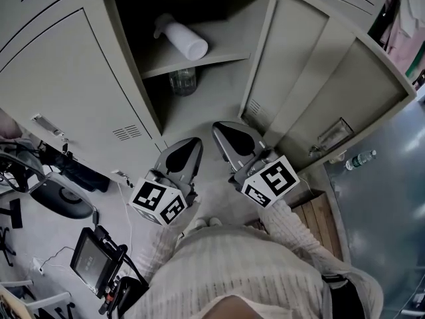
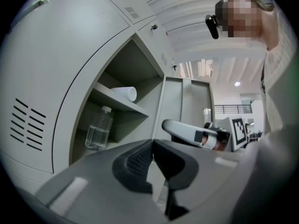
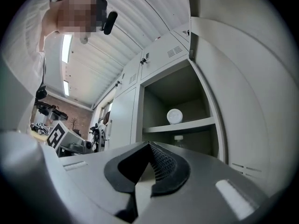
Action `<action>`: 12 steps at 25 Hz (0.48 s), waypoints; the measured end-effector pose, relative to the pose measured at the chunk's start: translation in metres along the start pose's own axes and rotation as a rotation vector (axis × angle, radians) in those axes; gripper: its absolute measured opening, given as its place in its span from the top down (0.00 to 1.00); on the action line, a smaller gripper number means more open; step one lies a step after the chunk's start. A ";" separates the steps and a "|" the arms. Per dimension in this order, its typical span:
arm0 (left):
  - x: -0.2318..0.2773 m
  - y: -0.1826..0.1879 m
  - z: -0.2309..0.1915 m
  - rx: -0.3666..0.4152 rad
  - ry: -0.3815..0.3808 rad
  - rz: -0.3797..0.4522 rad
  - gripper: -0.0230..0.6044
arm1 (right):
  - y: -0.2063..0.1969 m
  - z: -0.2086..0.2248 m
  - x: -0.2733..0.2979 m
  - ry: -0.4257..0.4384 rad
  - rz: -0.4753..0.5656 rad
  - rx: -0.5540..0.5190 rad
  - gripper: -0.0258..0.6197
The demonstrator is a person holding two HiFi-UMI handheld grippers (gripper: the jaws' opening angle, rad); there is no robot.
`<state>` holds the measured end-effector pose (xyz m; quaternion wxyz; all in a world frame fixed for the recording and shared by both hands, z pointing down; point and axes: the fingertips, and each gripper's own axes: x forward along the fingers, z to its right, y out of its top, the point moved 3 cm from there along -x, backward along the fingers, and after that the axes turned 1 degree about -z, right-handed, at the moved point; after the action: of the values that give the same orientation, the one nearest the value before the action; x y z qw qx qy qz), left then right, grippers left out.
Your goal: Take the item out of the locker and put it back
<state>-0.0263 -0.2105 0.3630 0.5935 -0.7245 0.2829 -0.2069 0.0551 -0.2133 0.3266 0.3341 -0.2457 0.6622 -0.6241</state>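
The locker [image 1: 199, 121] stands open in front of me. A white bottle [image 1: 182, 37] lies on its side on the shelf [image 1: 199, 62], and a clear water bottle [image 1: 182, 80] stands upright in the compartment below. My left gripper [image 1: 188, 143] and right gripper [image 1: 222, 129] hover side by side just outside the opening, both shut and empty. The left gripper view has the white bottle [image 2: 125, 93], the clear bottle [image 2: 99, 129] and the right gripper [image 2: 170, 125] beyond its shut jaws. In the right gripper view the white bottle's round end [image 3: 174, 116] shows on the shelf.
The locker door [image 1: 319, 78] is swung open to the right. A closed locker door [image 1: 66, 78] is on the left. A small bottle [image 1: 360, 159] lies at the right, near wooden slats [image 1: 319, 218]. Equipment and cables [image 1: 93, 261] crowd the floor at left.
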 end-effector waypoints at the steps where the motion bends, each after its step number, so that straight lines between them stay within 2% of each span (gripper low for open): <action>1: 0.000 0.000 0.000 0.002 0.001 0.000 0.95 | -0.003 -0.001 -0.002 -0.002 -0.003 0.009 0.96; 12: 0.000 -0.010 0.001 0.004 -0.002 -0.031 0.95 | -0.024 -0.009 -0.007 -0.010 -0.058 0.052 0.96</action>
<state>-0.0235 -0.2083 0.3726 0.5921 -0.7278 0.2705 -0.2158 0.0508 -0.2049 0.3513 0.3255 -0.2591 0.6365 -0.6495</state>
